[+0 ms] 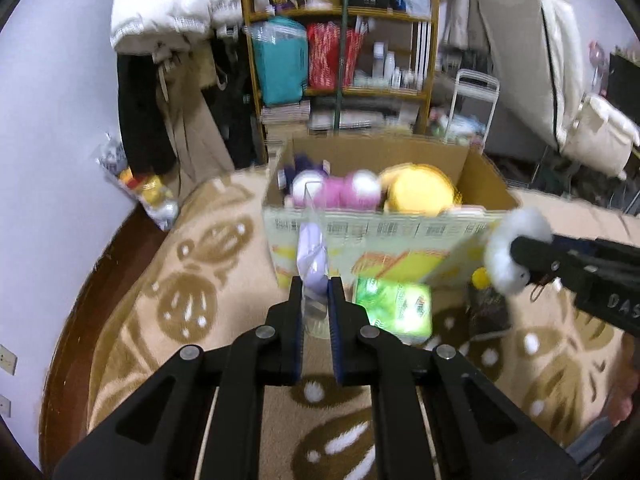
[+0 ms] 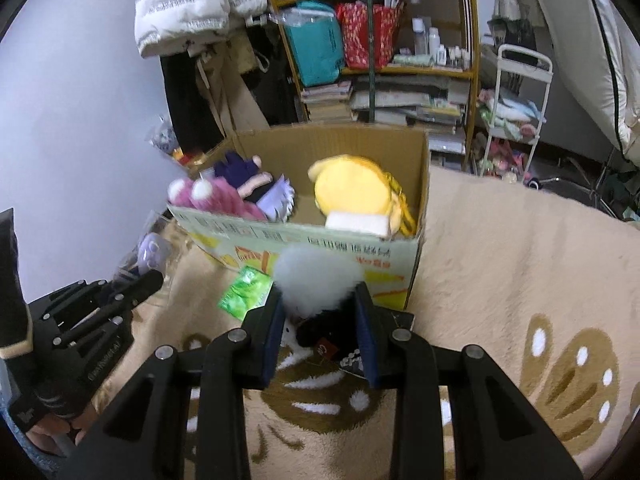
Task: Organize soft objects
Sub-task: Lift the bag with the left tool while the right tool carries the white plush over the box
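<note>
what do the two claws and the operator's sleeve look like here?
Both the left claw and right claw are matte black linkage frames with silver pivot pins and blue finger pads. White lettering marks each claw's side; it is too partial or blurred to read. By the left claw, a dark sleeve with a pale cuff band.

The cardboard box (image 2: 304, 240) is standing open-topped on the beige rug (image 2: 520, 260). Pink plush (image 2: 224, 200) and gloves (image 2: 240, 172) are filling its left side, and a yellow plush (image 2: 352, 188) is filling its right; bare floor is showing between them. A green packet (image 2: 244, 292) is lying against the near wall. Rug right of the box is lying clear. A shelf (image 2: 472, 60) is crowding the far side.
</note>
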Demonstrator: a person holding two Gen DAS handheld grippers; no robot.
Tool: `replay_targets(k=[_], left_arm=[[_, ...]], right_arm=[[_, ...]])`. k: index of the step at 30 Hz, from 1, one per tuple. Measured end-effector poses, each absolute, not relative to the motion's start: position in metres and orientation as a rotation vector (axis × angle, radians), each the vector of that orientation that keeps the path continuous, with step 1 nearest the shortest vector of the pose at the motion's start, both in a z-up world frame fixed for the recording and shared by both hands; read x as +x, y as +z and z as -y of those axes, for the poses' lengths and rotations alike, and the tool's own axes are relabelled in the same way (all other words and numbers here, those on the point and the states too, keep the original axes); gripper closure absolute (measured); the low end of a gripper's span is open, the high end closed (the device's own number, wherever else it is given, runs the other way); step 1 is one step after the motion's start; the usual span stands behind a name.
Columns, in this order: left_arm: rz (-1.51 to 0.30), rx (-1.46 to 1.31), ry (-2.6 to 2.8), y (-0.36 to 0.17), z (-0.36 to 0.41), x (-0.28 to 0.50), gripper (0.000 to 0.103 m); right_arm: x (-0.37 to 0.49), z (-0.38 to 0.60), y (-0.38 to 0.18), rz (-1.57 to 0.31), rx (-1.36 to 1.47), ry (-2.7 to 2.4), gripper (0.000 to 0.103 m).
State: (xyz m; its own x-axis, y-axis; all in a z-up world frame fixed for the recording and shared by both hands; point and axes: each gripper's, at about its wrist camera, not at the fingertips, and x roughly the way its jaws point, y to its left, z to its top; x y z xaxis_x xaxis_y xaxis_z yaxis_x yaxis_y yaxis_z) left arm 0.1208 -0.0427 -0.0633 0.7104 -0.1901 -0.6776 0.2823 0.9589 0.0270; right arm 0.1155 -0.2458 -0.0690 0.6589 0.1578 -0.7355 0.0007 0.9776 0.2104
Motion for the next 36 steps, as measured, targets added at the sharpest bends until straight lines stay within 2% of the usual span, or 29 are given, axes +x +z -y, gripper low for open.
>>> replay_targets(k=[10,18,26,36], left_arm=[[-0.580,0.126,-0.337,0.005,0.053,0.104,0.092],[-0.519,0.167,-0.373,0.027,0.073,0.123,0.092],[-0.511,0.195,-0.406,0.021,0.100,0.152,0.092],[-0.634,0.171,-0.422,-0.020,0.112,0.185,0.091]], right_arm=[[0.111,0.250,-0.025,-0.651,0.188,0.093,0.068],[0.121,0.252,0.000,-0.567,0.161,0.081,0.068],[0.147,0.256,-0.006,-0.566,0.179,0.061,0.068],[0.175,0.267,-0.047,-0.657,0.240,0.069,0.068]])
